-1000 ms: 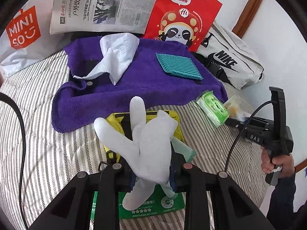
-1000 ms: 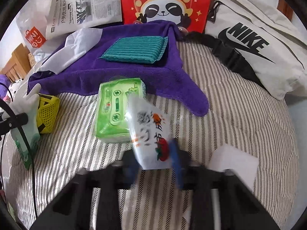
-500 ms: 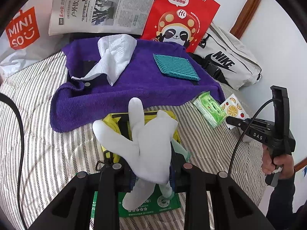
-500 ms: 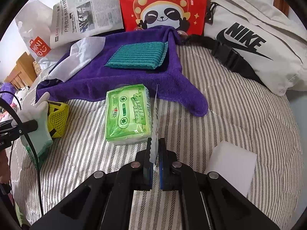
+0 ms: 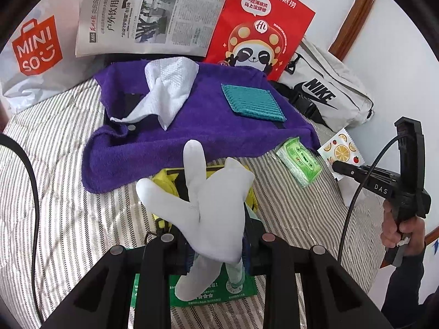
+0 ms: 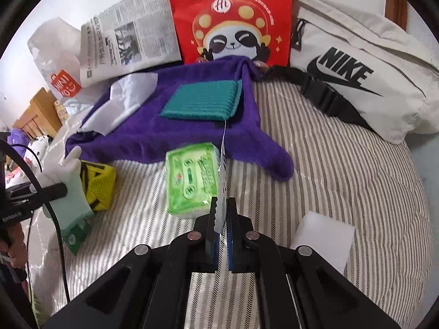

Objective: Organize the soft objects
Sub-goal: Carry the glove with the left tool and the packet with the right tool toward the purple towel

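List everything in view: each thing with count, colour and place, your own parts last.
towel: 1, purple, spread on the striped bed
cloth: 1, teal, on the towel
tissue: 1, white, on the towel's far left
tissue pack: 1, green, beside the towel's near edge
basket: 1, yellow, behind the glove
pad: 1, white, near right on the bed
paper bag: 1, red, at the back
waist bag: 1, cream, far right
newspaper: 1, back left
glove: 1, white, in the left gripper
sachet: 1, fruit print, in the right gripper
hand: 1, holding the right gripper
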A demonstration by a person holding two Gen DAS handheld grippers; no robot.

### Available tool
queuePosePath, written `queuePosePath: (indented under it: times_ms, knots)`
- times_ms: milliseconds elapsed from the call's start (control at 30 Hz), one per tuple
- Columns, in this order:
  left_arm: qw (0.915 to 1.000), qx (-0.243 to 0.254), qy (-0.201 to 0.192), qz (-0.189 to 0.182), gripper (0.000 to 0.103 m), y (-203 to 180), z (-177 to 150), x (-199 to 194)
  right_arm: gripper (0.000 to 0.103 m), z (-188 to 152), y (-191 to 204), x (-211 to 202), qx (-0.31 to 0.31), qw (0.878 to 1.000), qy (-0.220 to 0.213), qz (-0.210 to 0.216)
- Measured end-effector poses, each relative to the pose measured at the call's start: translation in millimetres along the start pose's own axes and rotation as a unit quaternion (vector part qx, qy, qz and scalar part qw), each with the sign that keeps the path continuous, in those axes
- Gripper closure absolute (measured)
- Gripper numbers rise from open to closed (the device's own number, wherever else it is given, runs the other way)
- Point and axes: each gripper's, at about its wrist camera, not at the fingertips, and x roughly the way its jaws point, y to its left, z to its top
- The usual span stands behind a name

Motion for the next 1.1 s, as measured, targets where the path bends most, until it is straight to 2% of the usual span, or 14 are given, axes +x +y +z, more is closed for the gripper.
queuePosePath:
  times_ms: [367, 800, 1100]
  knots:
    - [0.9997, -0.006, -0.018, 0.013, 0.078, 9.2, 18.5, -12.0, 0.099, 26.9, 10.8, -0.7, 0.002, 1.000, -0.010, 0.016]
    - [0.9992, -0.005, -0.037, 0.010, 0.078, 15.8, 53.4, -20.1, 0.099, 59.8, 25.8, 4.8, -0.018, 0.999, -0.013, 0.024]
    - [0.9995, -0.005, -0.031, 0.008, 0.078, 24.5, 81.8, -3.6, 0.099, 99.0, 25.9, 14.6, -0.021, 0.999, -0.021, 0.035]
